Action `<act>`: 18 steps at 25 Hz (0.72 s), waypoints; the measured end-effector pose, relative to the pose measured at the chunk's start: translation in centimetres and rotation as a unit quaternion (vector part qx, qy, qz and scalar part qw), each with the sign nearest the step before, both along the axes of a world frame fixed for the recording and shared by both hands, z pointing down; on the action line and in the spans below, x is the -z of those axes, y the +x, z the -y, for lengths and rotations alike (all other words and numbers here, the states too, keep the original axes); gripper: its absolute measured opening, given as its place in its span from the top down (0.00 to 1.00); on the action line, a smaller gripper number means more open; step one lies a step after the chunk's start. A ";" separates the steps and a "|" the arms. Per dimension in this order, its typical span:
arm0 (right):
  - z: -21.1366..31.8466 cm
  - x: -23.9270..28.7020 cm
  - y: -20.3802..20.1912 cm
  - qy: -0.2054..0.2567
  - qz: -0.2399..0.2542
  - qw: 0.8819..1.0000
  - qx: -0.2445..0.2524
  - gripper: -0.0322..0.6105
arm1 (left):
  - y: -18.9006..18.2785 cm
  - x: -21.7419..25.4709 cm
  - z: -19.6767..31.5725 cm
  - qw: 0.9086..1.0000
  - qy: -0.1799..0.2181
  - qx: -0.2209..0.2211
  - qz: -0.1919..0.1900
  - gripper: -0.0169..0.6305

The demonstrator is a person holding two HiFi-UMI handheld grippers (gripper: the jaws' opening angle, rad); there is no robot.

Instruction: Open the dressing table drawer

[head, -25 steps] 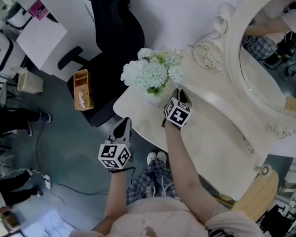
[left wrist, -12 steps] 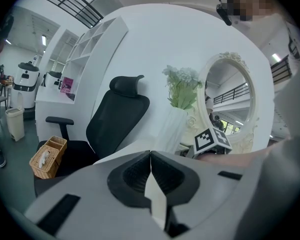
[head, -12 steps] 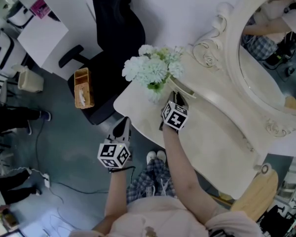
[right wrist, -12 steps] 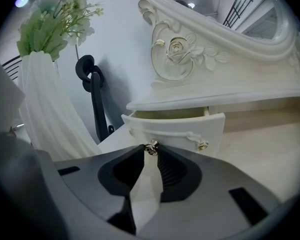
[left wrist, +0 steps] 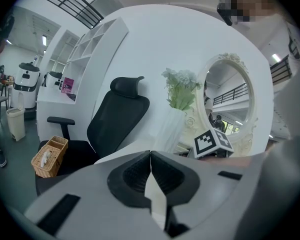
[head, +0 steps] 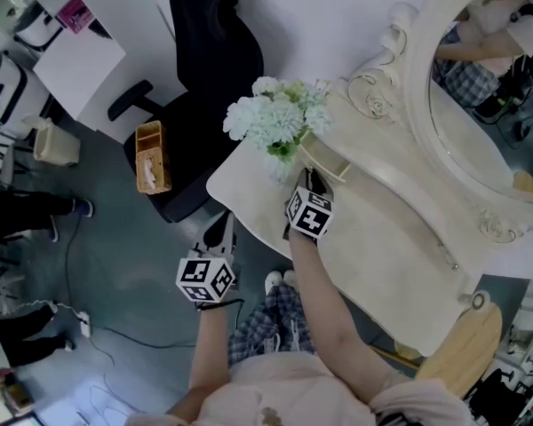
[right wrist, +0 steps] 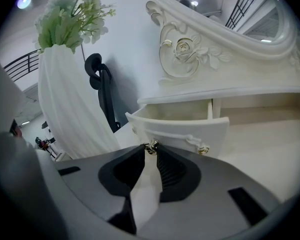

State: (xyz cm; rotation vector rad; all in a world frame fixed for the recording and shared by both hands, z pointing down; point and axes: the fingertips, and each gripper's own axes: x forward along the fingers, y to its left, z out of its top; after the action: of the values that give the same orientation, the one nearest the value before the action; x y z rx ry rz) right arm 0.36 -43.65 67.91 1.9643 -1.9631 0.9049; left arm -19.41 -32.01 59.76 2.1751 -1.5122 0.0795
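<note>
The step in hand is the pull itself: the small drawer of the dressing table stands already partly out of its slot, and in the right gripper view its pale inside shows behind the front panel, with nothing in the part that can be seen. This drawer sits on the table top, under the carved frame of the oval mirror and just beside the white ribbed vase with pale flowers. The right gripper has its 2 jaws nearly together, pinched on the gold knob at the drawer front; a 2nd gold fitting shows further to the right on the same panel and is not touched. The left gripper is not part of the work: its jaws are closed together on nothing, and in the head view it hangs off the near edge of the table, above the floor, well apart from the drawer. I judge the task to be more than half done, since the drawer is open but not yet far out. The next move calls for a straight pull along the line of the drawer, toward the person, with the pinch kept firm, because the knob is small and round and may slip from the pads. The vase stands near the gripper's side, so a sideways drift could knock it.
</note>
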 end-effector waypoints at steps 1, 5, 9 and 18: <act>-0.2 0.0 -0.1 0.000 0.000 1.000 0.002 0.81 | -0.1 0.0 -0.1 1.000 0.000 0.000 0.000 0.93; -0.8 -0.1 -0.3 -0.001 -0.002 1.000 0.006 0.81 | -0.2 0.1 -0.5 1.000 0.001 0.002 -0.001 0.93; -1.4 0.0 -0.3 -0.001 -0.006 1.000 0.010 0.81 | -0.3 0.2 -0.9 1.000 0.002 0.002 -0.003 0.93; -2.1 -0.1 -0.1 -0.005 -0.007 1.000 0.015 0.80 | -0.3 0.2 -1.5 1.000 0.003 0.002 -0.003 0.93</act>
State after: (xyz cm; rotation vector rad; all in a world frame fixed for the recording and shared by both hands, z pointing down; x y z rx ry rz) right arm 0.24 -41.54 67.98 1.9253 -1.9696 0.8892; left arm -19.76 -30.50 59.52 2.1759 -1.5146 0.0668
